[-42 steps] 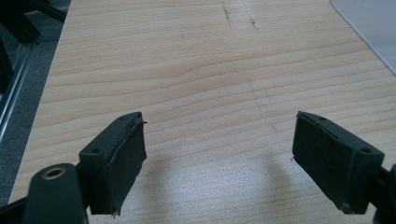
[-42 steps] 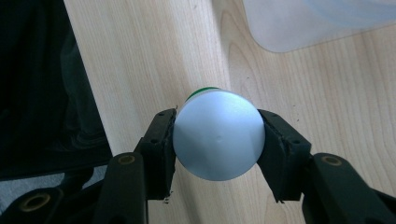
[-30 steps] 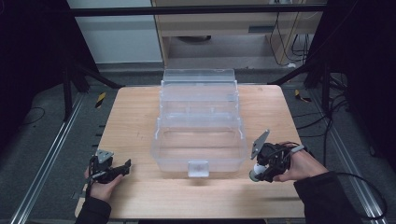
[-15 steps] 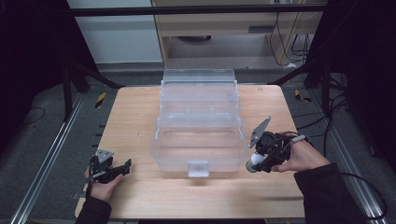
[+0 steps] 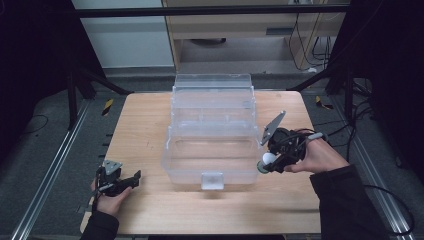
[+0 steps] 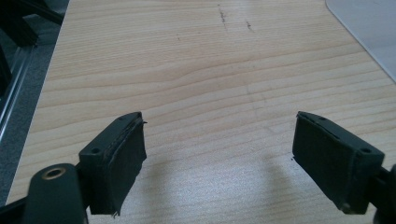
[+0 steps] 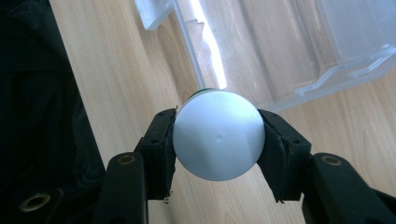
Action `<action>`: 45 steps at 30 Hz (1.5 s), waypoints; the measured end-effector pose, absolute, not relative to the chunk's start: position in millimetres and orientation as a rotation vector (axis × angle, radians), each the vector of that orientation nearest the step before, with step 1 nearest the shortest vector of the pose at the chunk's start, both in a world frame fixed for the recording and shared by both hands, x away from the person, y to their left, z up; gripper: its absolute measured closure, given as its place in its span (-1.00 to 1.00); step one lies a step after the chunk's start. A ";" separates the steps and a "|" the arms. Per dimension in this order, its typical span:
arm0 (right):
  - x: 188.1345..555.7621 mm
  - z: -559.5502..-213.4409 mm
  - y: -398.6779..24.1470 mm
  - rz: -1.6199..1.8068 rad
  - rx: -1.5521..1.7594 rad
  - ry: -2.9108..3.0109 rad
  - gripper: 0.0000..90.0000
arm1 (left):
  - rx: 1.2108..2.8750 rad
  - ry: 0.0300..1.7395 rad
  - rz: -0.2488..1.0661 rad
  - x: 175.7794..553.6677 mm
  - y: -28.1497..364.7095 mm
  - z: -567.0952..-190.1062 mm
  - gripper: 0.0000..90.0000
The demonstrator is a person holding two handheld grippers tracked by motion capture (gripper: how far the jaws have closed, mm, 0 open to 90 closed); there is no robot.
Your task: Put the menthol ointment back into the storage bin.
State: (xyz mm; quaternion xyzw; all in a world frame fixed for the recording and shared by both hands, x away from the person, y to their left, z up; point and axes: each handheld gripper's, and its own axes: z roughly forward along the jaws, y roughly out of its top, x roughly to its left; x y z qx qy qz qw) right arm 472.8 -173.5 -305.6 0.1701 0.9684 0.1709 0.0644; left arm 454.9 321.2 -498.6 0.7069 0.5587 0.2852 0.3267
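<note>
On the table (image 5: 150, 125), high view: a clear box (image 5: 212, 135) stands open at centre, lid tipped back, latch tab at its near wall. Right gripper (image 5: 267, 162) sits just beside the box's near right corner, held by the right hand (image 5: 320, 156); a white round thing, the cap (image 5: 265, 160), shows at its tip, level with the box rim. Grey plate on top is tilted up. Left gripper (image 5: 131, 180) lies low at the near left of the table in the left hand (image 5: 107, 199), well apart from the box, pointing toward it.

Left gripper view: jaws spread wide, nothing between the pads (image 6: 126, 158). Bare wood ahead, with a few dark scratches farther out. A corner of the clear box (image 6: 369, 28) shows beyond the far-side finger, at upper right.

Right gripper view: both fingers (image 7: 163, 144) pinch the white cap (image 7: 218, 135) from either side, pads touching its edge. A thin green rim shows behind the cap; whatever it caps is hidden behind it. Just past the fingertips lies the box wall (image 7: 205, 42), with table wood on both sides. A dark sleeve (image 7: 42, 116) fills the left side.
</note>
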 end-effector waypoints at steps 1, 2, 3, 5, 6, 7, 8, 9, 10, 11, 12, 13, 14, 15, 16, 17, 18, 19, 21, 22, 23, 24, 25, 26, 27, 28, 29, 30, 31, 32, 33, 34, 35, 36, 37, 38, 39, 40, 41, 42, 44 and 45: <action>474.3 -305.6 -172.6 0.519 0.507 2.920 0.12 | 1.852 1.465 0.746 454.9 321.4 -498.6 -0.63; 474.3 -305.6 -172.6 0.519 0.507 2.920 0.12 | 1.852 1.465 0.746 454.9 321.4 -498.6 -0.63; 477.2 -305.9 -169.6 0.515 0.501 2.923 0.12 | 1.849 1.466 0.745 454.8 321.7 -498.6 -0.63; 478.3 -305.6 -168.4 0.512 0.506 2.926 0.12 | 1.848 1.468 0.745 454.8 322.1 -498.6 -0.63; 480.9 -304.3 -166.5 0.517 0.513 2.923 0.12 | 1.847 1.469 0.746 454.8 322.3 -498.5 -0.63; 482.6 -303.6 -166.3 0.522 0.498 2.921 0.12 | 1.846 1.469 0.745 454.9 322.3 -498.5 -0.63; 484.1 -302.5 -165.7 0.532 0.496 2.918 0.12 | 1.847 1.468 0.746 455.0 322.3 -498.5 -0.63; 485.0 -301.4 -164.7 0.542 0.512 2.914 0.12 | 1.847 1.469 0.745 455.1 322.2 -498.7 -0.63; 486.9 -300.6 -164.0 0.546 0.507 2.912 0.12 | 1.849 1.469 0.745 455.1 322.2 -498.8 -0.63; 488.4 -300.1 -163.1 0.552 0.503 2.908 0.12 | 1.850 1.468 0.745 455.1 322.2 -498.8 -0.63; 490.1 -299.5 -161.9 0.548 0.509 2.909 0.12 | 1.849 1.468 0.746 455.1 322.2 -498.7 -0.63; 491.6 -299.8 -161.0 0.554 0.514 2.907 0.12 | 1.848 1.467 0.745 455.2 322.3 -498.6 -0.63; 493.9 -300.3 -160.3 0.557 0.506 2.907 0.12 | 1.847 1.467 0.745 455.2 322.3 -498.6 -0.63; 495.5 -301.0 -159.1 0.557 0.512 2.906 0.12 | 1.847 1.468 0.745 455.3 322.4 -498.6 -0.63; 497.1 -302.2 -158.0 0.556 0.514 2.907 0.12 | 1.847 1.468 0.745 455.3 322.4 -498.6 -0.63; 499.4 -304.2 -156.6 0.556 0.505 2.908 0.12 | 1.850 1.467 0.746 455.3 322.3 -498.9 -0.63; 499.4 -304.2 -156.6 0.556 0.505 2.908 0.12 | 1.850 1.467 0.746 455.3 322.3 -498.9 -0.63; 502.3 -308.0 -154.0 0.562 0.498 2.908 0.12 | 1.850 1.465 0.744 455.2 322.3 -498.8 -0.63; 504.8 -311.6 -150.8 0.552 0.504 2.910 0.12 | 1.850 1.465 0.744 455.3 322.3 -498.8 -0.63; 506.2 -313.4 -150.1 0.553 0.486 2.906 0.12 | 1.850 1.465 0.745 455.4 322.2 -499.0 -0.63; 507.7 -315.1 -148.6 0.548 0.485 2.907 0.12 | 1.850 1.463 0.744 455.3 322.2 -498.9 -0.63; 509.1 -317.1 -147.2 0.547 0.478 2.906 0.12 | 1.849 1.460 0.744 455.1 322.2 -498.7 -0.63; 510.7 -319.3 -145.6 0.548 0.481 2.912 0.12 | 1.850 1.458 0.744 455.0 322.2 -498.5 -0.63; 510.7 -319.3 -145.6 0.548 0.481 2.912 0.12 | 1.850 1.458 0.744 455.0 322.2 -498.5 -0.63; 511.8 -320.8 -144.7 0.553 0.485 2.914 0.12 | 1.849 1.456 0.745 455.0 322.1 -498.3 -0.63; 513.3 -323.6 -143.3 0.551 0.500 2.922 0.12 | 1.849 1.455 0.744 455.0 322.0 -498.3 -0.63; 515.8 -328.1 -143.0 0.548 0.501 2.927 0.12 | 1.851 1.455 0.745 455.0 322.1 -498.4 -0.63; 516.5 -330.7 -143.1 0.540 0.520 2.929 0.12 | 1.851 1.455 0.745 455.0 322.1 -498.4 -0.63; 518.2 -333.6 -144.0 0.535 0.513 2.928 0.12 | 1.848 1.454 0.747 454.9 322.3 -498.2 -0.63; 519.3 -336.2 -144.6 0.527 0.527 2.927 0.12 | 1.848 1.454 0.747 454.9 322.3 -498.2 -0.63; 520.1 -338.5 -145.4 0.521 0.531 2.928 0.12 | 1.846 1.452 0.751 454.8 322.6 -497.8 -0.62; 520.1 -338.5 -145.4 0.521 0.531 2.928 0.12 | 1.846 1.452 0.751 454.8 322.6 -497.8 -0.62; 520.5 -340.4 -146.0 0.521 0.531 2.926 0.12 | 1.846 1.452 0.751 454.8 322.5 -497.9 -0.62; 521.6 -343.6 -147.1 0.523 0.535 2.928 0.12 | 1.845 1.452 0.754 454.8 322.3 -497.9 -0.62; 522.4 -345.7 -148.0 0.523 0.535 2.925 0.12 | 1.845 1.452 0.753 454.9 322.2 -498.0 -0.62; 522.6 -347.1 -148.4 0.522 0.541 2.926 0.12 | 1.845 1.452 0.753 454.9 322.1 -498.0 -0.62; 522.7 -349.3 -148.4 0.522 0.553 2.928 0.12 | 1.844 1.450 0.753 454.8 322.0 -497.8 -0.62; 522.7 -353.6 -148.2 0.512 0.557 2.930 0.12 | 1.844 1.450 0.753 454.6 321.9 -497.7 -0.62; 523.6 -355.6 -148.4 0.514 0.542 2.931 0.12 | 1.844 1.450 0.754 454.7 321.9 -497.8 -0.62; 524.2 -358.4 -148.3 0.510 0.540 2.938 0.12 | 1.844 1.450 0.754 454.7 322.0 -497.8 -0.62; 524.1 -359.8 -147.9 0.504 0.553 2.939 0.12 | 1.844 1.451 0.753 454.7 322.1 -497.8 -0.62; 525.6 -364.4 -147.9 0.496 0.544 2.944 0.12 | 1.844 1.451 0.754 454.7 322.2 -497.8 -0.62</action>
